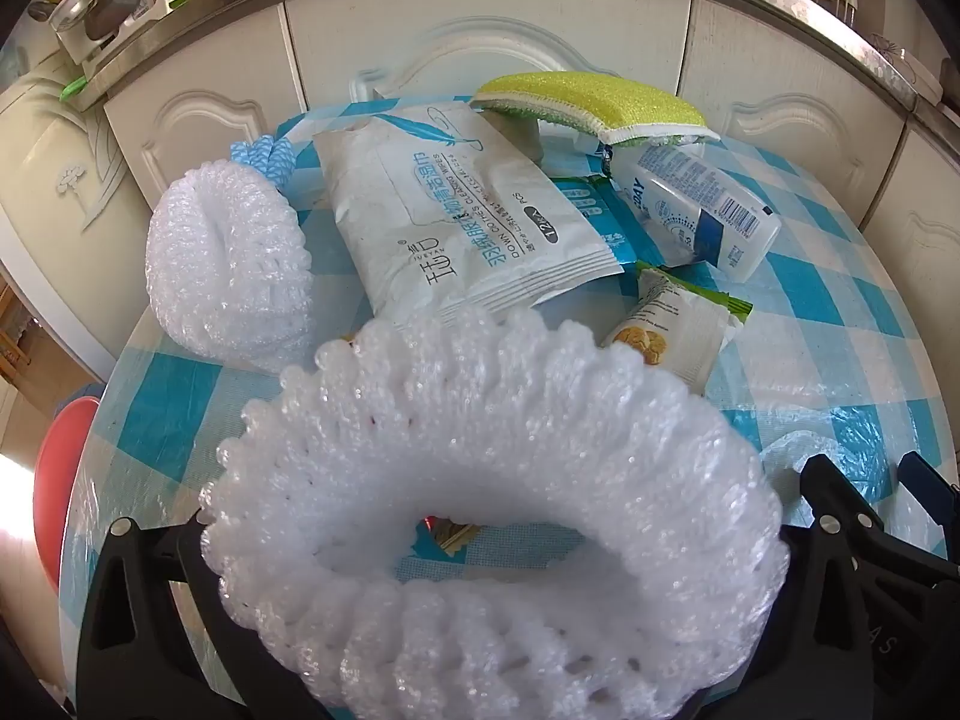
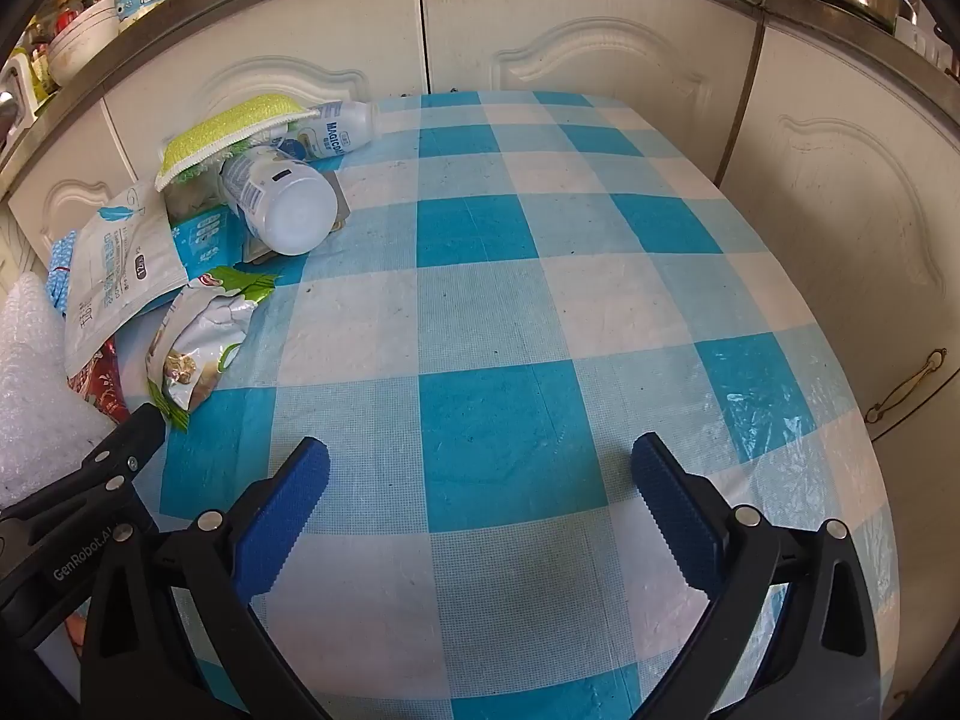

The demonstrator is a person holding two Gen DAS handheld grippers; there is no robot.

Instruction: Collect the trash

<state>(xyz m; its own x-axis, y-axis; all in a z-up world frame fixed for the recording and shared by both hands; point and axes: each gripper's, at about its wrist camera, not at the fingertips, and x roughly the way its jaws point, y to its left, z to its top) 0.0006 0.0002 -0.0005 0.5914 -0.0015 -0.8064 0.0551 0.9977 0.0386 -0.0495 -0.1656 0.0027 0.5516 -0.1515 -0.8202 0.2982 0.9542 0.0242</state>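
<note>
My left gripper (image 1: 480, 588) is shut on a white foam fruit net (image 1: 498, 480) and holds it over the checked table (image 1: 840, 312). A second foam net (image 1: 228, 264) lies at the left. Behind them lie a white wipes packet (image 1: 462, 210), a snack wrapper (image 1: 672, 330), a white bottle (image 1: 702, 210) and a yellow-green sponge (image 1: 594, 102). My right gripper (image 2: 480, 516) is open and empty above bare tablecloth (image 2: 480, 312). The trash pile sits to its left: the bottle (image 2: 282, 198), the sponge (image 2: 228, 132), the wipes packet (image 2: 114, 264) and the snack wrapper (image 2: 198, 342).
White cabinet doors (image 2: 570, 42) stand right behind the table. A red stool (image 1: 60, 480) is below the table's left edge. The left gripper's arm (image 2: 90, 480) shows at the left of the right wrist view. A second bottle (image 2: 336, 132) lies at the back.
</note>
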